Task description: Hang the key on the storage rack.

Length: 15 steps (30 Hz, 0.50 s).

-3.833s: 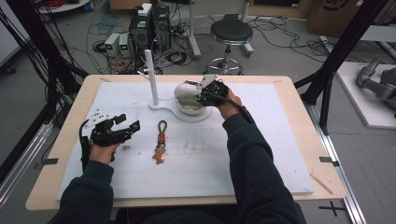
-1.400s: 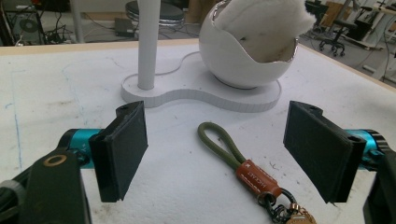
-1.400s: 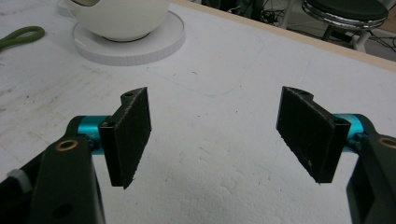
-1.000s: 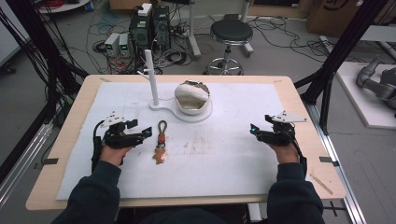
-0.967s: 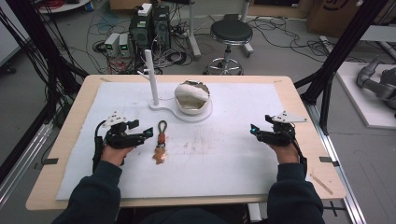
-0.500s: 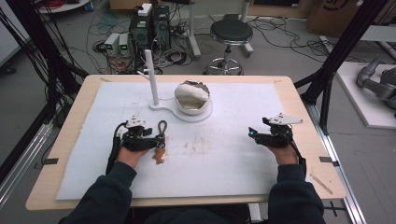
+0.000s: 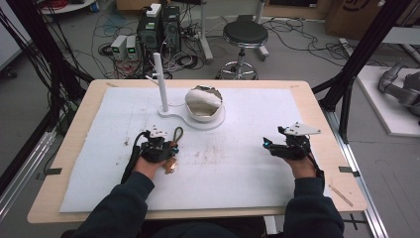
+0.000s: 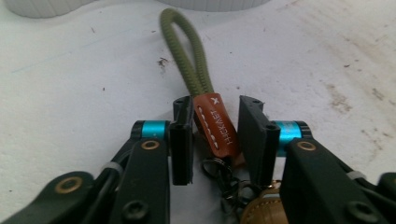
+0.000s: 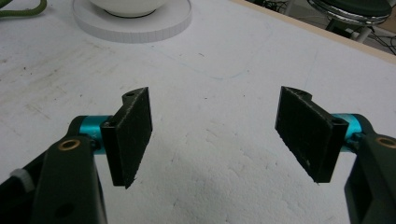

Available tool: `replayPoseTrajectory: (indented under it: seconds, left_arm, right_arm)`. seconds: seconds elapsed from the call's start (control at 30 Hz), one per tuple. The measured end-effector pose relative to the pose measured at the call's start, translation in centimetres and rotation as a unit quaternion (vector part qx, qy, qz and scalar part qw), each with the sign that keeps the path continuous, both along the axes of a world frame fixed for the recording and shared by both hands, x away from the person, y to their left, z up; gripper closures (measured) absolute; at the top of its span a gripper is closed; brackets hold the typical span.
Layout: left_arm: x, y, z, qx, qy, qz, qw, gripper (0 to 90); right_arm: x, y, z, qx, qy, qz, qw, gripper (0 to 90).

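Note:
A keychain lies on the white mat, with an olive cord loop (image 7: 177, 133) and a brown leather tag (image 8: 215, 123) above a metal ring and a tan fob (image 8: 264, 212). My left gripper (image 7: 167, 148) is lowered over it. In the left gripper view, the left gripper (image 8: 216, 105) has one jaw on each side of the tag; the left pad is close to the tag and a gap remains on the right. The olive loop (image 8: 187, 60) runs out beyond the tips. My right gripper (image 7: 267, 145) rests on the mat at the right. In its own view the right gripper (image 9: 215, 107) stands wide open over bare mat.
A white stand with an upright post (image 7: 159, 79) and a white bowl-shaped piece (image 7: 203, 101) on a round base (image 9: 135, 23) sits behind the keychain. The white mat (image 7: 233, 173) covers most of the wooden table (image 7: 322, 124). A stool and cables are on the floor beyond.
My left gripper has moved right from the mat's left side and come down over the keychain, jaws around the tag. The right gripper has stayed nearly still and open.

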<state>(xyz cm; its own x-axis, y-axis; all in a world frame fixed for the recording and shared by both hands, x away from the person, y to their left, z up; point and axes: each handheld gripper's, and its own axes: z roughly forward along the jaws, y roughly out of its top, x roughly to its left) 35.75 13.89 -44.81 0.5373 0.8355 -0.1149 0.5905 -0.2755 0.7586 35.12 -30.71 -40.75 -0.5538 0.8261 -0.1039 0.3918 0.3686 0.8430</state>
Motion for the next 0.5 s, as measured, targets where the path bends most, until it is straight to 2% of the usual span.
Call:
replayPoseTrajectory:
  seconds: [0.07,0.1,0.13,0.2,0.3,0.33,0.37,0.4,0.43,0.47,0.5]
  left_arm:
    - [0.0,0.0,0.0,-0.004,0.002,-0.003,1.0000,75.2]
    - [-0.1,-0.2,0.1,-0.007,0.000,-0.009,0.9999,75.2]
    - [-0.2,-0.3,0.1,0.001,-0.007,-0.011,0.9999,76.7]
    - [-0.2,-0.3,0.2,0.003,-0.011,-0.016,0.9998,77.0]
    - [-0.2,0.3,0.6,-0.030,-0.017,-0.009,0.9994,77.1]
    - [-0.3,0.9,1.1,-0.053,-0.031,-0.008,0.9981,77.1]
    - [-0.3,0.9,1.1,-0.053,-0.031,-0.008,0.9981,77.1]
    - [-0.3,1.2,1.4,-0.067,-0.039,-0.011,0.9970,77.1]
    - [-0.5,1.8,2.1,-0.084,-0.065,-0.018,0.9941,77.1]
    - [-0.5,1.8,2.1,-0.084,-0.065,-0.018,0.9941,77.1]
    - [-0.5,2.1,2.5,-0.099,-0.078,-0.025,0.9917,77.1]
  right_arm:
    - [0.0,0.0,0.0,0.002,0.002,0.000,1.0000,27.7]
    - [0.0,0.0,0.0,0.002,0.002,0.000,1.0000,27.7]
    - [0.1,-0.2,-0.1,0.005,0.003,-0.002,1.0000,27.7]
    - [0.1,-0.3,-0.1,0.007,0.005,-0.004,1.0000,27.7]
    - [0.3,-0.5,-0.1,0.012,0.002,-0.006,0.9999,27.7]
    - [0.3,-0.6,-0.1,0.015,0.001,-0.006,0.9999,27.7]
    - [0.3,-0.6,-0.1,0.015,0.001,-0.006,0.9999,27.7]
    - [0.3,-0.6,-0.1,0.015,0.000,-0.006,0.9999,27.7]
    - [0.3,-0.6,-0.1,0.017,0.001,-0.006,0.9998,27.7]
    - [0.3,-0.6,-0.1,0.017,0.001,-0.006,0.9998,27.7]
    - [0.3,-0.6,0.0,0.016,-0.001,-0.006,0.9998,27.7]
